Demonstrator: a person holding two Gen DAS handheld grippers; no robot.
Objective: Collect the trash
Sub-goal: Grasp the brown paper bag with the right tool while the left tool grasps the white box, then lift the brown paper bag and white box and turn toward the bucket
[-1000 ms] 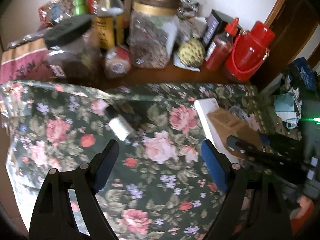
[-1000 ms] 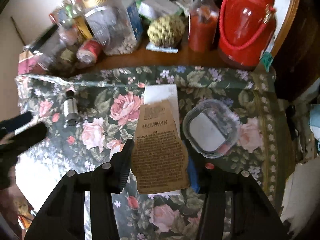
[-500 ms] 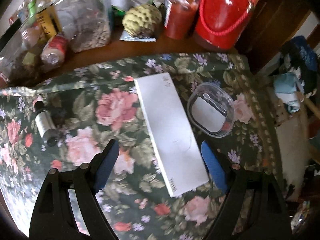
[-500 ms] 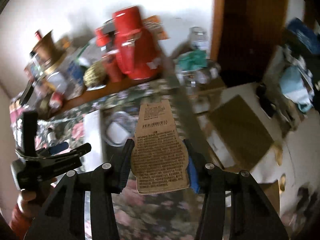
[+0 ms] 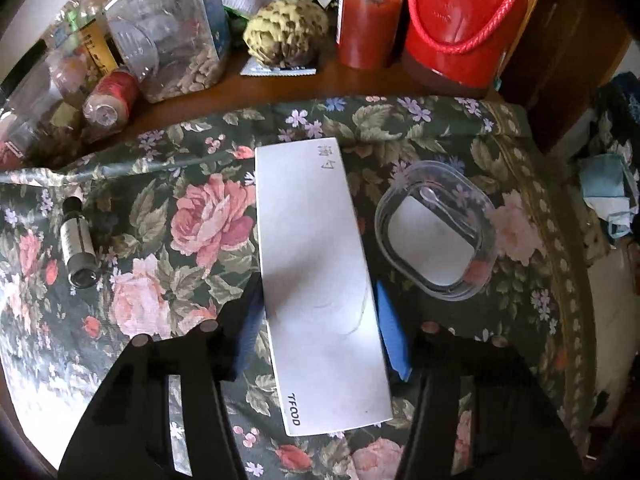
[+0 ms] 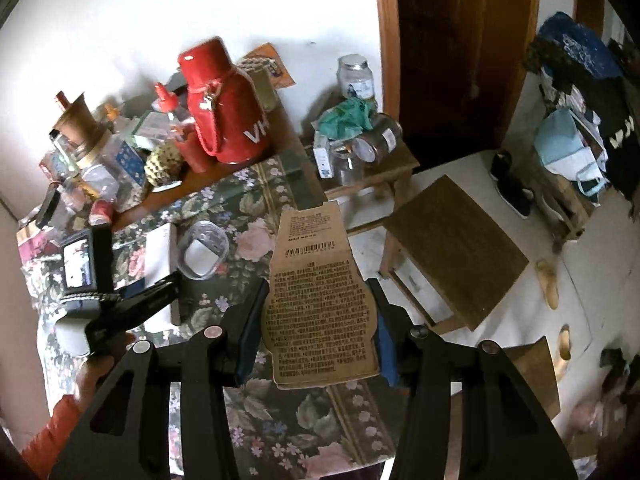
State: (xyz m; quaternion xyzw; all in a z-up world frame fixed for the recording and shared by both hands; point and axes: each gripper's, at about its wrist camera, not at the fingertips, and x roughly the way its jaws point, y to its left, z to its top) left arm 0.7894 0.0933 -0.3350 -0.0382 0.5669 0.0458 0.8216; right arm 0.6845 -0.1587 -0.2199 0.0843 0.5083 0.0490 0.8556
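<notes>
My left gripper [image 5: 316,320] is closed around a long white box [image 5: 316,264] marked TFOOD that lies on the floral tablecloth [image 5: 192,216]; both blue pads touch its sides. My right gripper [image 6: 320,320] is shut on a brown printed paper packet [image 6: 316,300] and holds it in the air beside the table. A clear plastic lidded tub [image 5: 436,236] sits right of the white box, and it also shows in the right wrist view [image 6: 202,250]. A small silver bottle [image 5: 78,240] lies at the left.
Jars, a sauce bottle [image 5: 370,20], a red flask [image 5: 460,20] and a custard apple [image 5: 286,36] crowd the table's back. A low wooden stool [image 6: 452,248], a side table with jars [image 6: 356,148] and shoes are on the floor at the right.
My left gripper has moved forward and closed on the white box. My right gripper has lifted the brown packet further off the table and turned toward the floor at the right.
</notes>
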